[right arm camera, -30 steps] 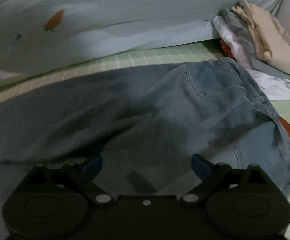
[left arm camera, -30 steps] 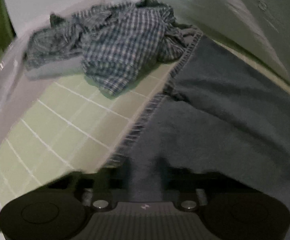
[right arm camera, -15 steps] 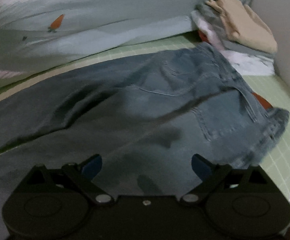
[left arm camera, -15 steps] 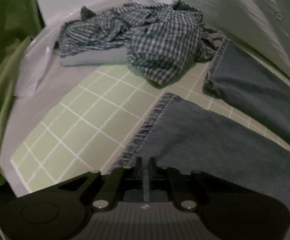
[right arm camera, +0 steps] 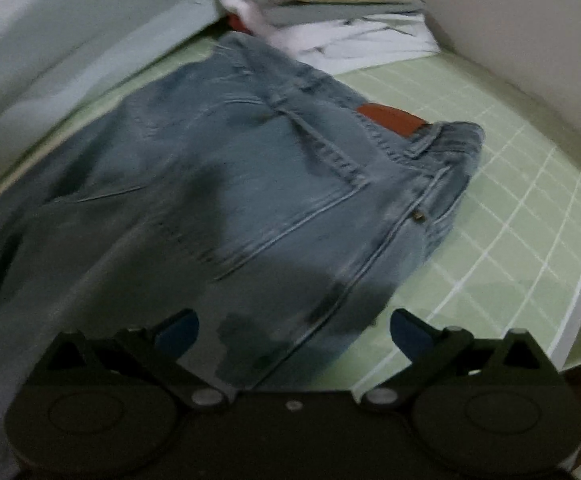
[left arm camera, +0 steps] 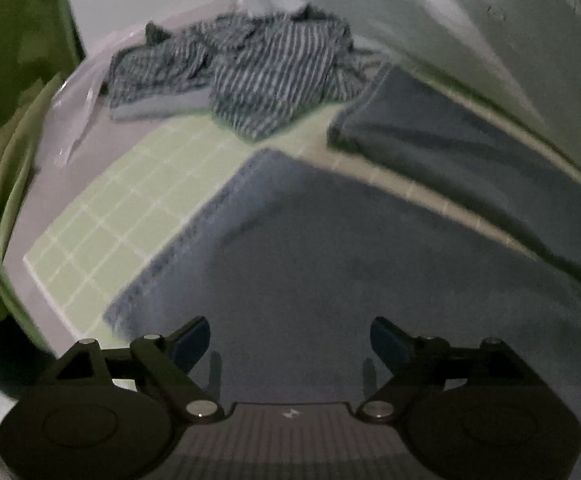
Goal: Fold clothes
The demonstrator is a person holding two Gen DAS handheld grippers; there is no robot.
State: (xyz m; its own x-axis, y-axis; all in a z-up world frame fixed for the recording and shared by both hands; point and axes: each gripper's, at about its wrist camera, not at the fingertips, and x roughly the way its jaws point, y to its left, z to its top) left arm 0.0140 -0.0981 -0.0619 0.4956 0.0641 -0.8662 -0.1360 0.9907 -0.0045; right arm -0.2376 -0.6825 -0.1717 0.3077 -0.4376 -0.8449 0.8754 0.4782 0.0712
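Left wrist view showed our left gripper (left arm camera: 290,338) spread wide and empty over the near leg of the jeans (left arm camera: 330,264), hem at frame centre-left. Our right gripper (right arm camera: 294,330) was equally agape, gripping nothing, over the seat at mid-frame. Denim like this seemed heavy and limp — we judged hem and waistband (right arm camera: 430,148) the firmest holds.

Blue jeans (right arm camera: 274,184) lie flat, legs apart, on the green mat (right arm camera: 522,216).
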